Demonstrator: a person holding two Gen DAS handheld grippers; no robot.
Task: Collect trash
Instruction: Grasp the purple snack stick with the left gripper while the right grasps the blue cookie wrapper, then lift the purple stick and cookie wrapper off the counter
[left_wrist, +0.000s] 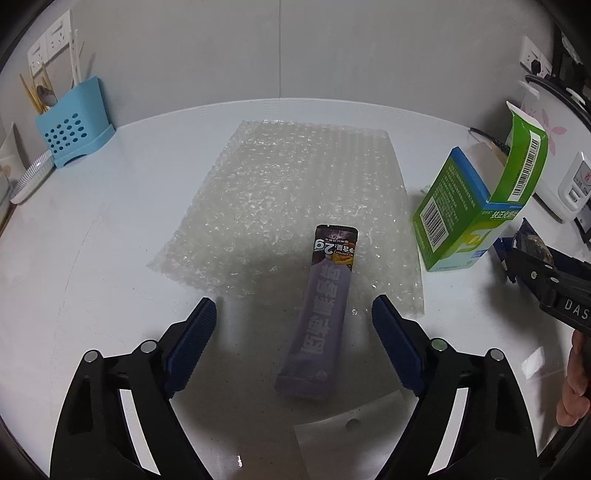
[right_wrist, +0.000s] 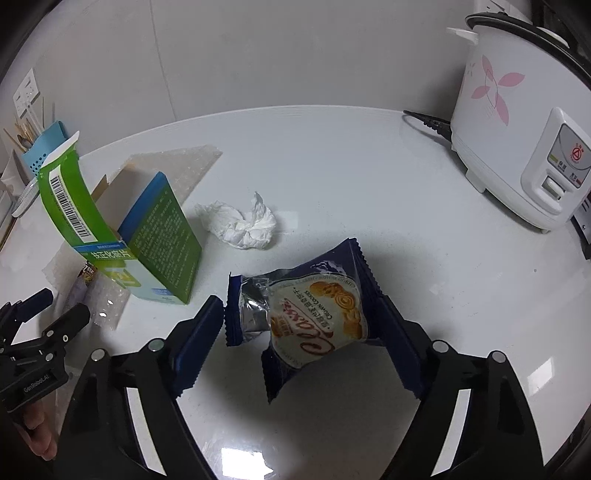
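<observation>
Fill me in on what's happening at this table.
A person is clearing trash with a gripper in each hand. The left gripper has its jaws open around a purple sachet lying partly on bubble wrap. The right gripper straddles a cookie wrapper, not clearly gripping it. A green box and a tissue wait on the table.

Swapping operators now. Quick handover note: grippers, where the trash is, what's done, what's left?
Left gripper: open, straddling the purple sachet, not gripping. The sachet lies partly on the bubble wrap.
Right gripper: open around the cookie wrapper; pads not clearly pressing.
Green box stands open between the two grippers; crumpled tissue lies beyond the wrapper.
Done: nothing visibly collected; no bin in view.
Left: grip sachet and wrapper, then tissue, box and bubble wrap.
</observation>
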